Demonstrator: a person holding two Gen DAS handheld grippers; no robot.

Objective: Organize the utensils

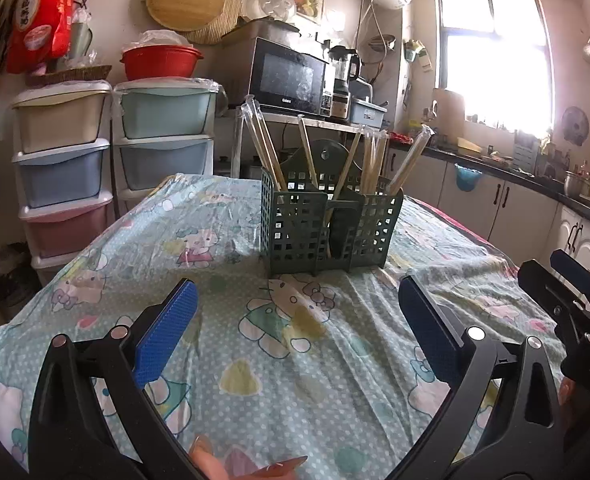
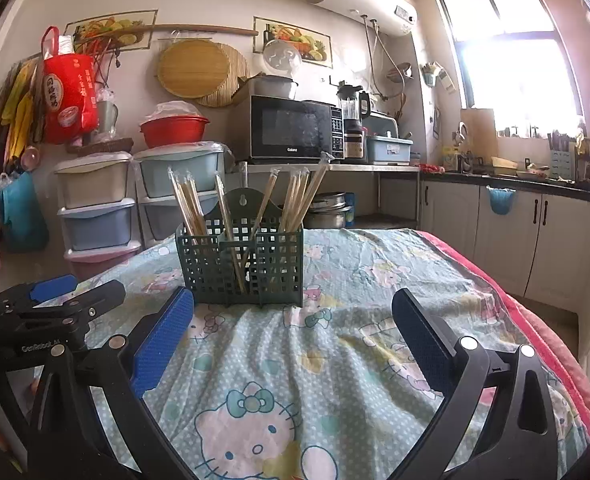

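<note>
The left tongs (image 1: 297,316) were spread wide with nothing between the blue pads (image 1: 167,332), held low over the table (image 1: 215,360) near its front edge. The right tongs (image 2: 293,326) were spread just as wide and equally empty, alongside the left pair and a little nearer the caddy. Both pointed forward at the green caddy (image 2: 241,264), which stood upright in the middle of the table on a wrinkled cartoon-print cloth (image 2: 335,360), well apart from either pair of tongs.

The wrapped chopsticks (image 2: 189,204) already stood in the caddy: a bunch in the left compartment, two crossing in the middle one, another bunch on the right, all leaning outward. No loose utensil showed on the cloth, so the sorting looked finished or nearly so.

The risks from here would be mostly of knocking things. The caddy looked light and sat on loose, rumpled cloth, so a push from a pad or a snag in a fold could tip it. The sticks leaned well past the rim; a passing arm of the tongs could sweep them out. Their slick wrappers could also slip under a pinch.
</note>
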